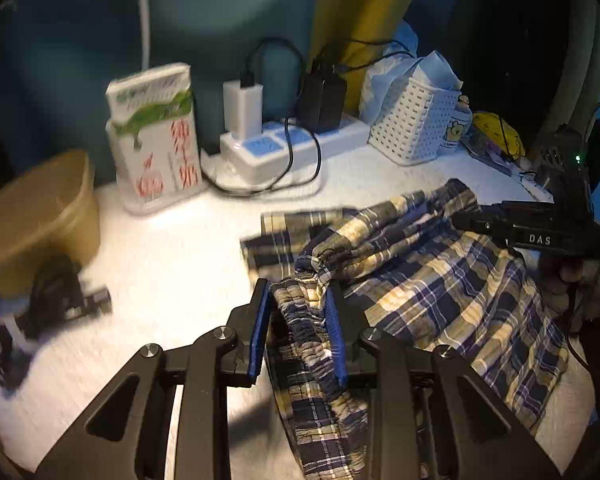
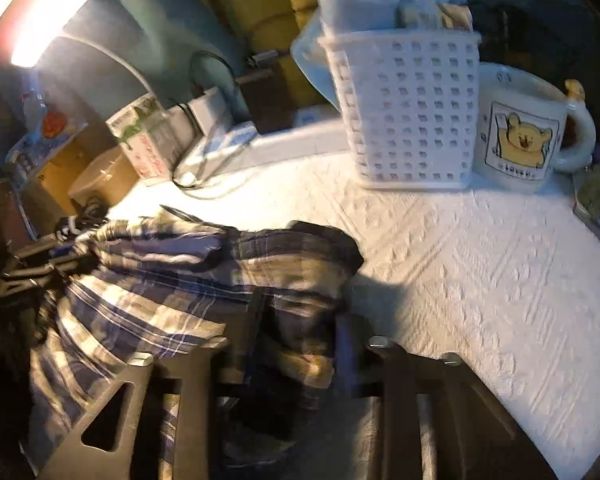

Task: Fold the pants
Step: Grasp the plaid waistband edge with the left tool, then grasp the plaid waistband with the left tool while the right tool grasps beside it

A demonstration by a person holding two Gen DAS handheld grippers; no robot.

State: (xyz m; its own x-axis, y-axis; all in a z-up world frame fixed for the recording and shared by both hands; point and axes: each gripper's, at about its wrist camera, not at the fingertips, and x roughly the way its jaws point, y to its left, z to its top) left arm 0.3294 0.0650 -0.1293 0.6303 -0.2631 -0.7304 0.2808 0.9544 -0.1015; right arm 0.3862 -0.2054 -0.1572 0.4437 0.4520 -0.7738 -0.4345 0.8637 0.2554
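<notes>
Left wrist view. We see the left gripper (image 1: 298, 308) with its blue-padded fingers (image 1: 260, 332) set narrowly apart and the gathered elastic waistband of the plaid pants (image 1: 440, 280) bunched between them; the cloth fills the gap, so we read this as a grip on the waistband. The pants lie crumpled on the white tablecloth (image 1: 172, 256), spreading rightward from the gripper. At right, the right gripper (image 1: 532, 232) reaches in over the cloth from the edge; we cannot tell its opening here. Along the back stand a carton (image 1: 156, 140), a power strip (image 1: 292, 144) with plugged chargers, and a white basket (image 1: 416, 120). A tan bowl (image 1: 40, 216) sits at far left, with a dark cable bundle (image 1: 44, 312) in front of it.

Right wrist view. The picture is blurred. We see the pants (image 2: 204, 280) heaped at lower left on the tablecloth (image 2: 480, 272), covering the right gripper (image 2: 296, 320) where its fingers lie; cloth sits between them, yet we cannot tell how far apart they stand. The left gripper (image 2: 40, 268) shows dimly at far left, touching the cloth. Behind stand the basket (image 2: 408, 116) and, just beside it, a bear mug (image 2: 524, 136). A lamp (image 2: 44, 20) glows at upper left.
</notes>
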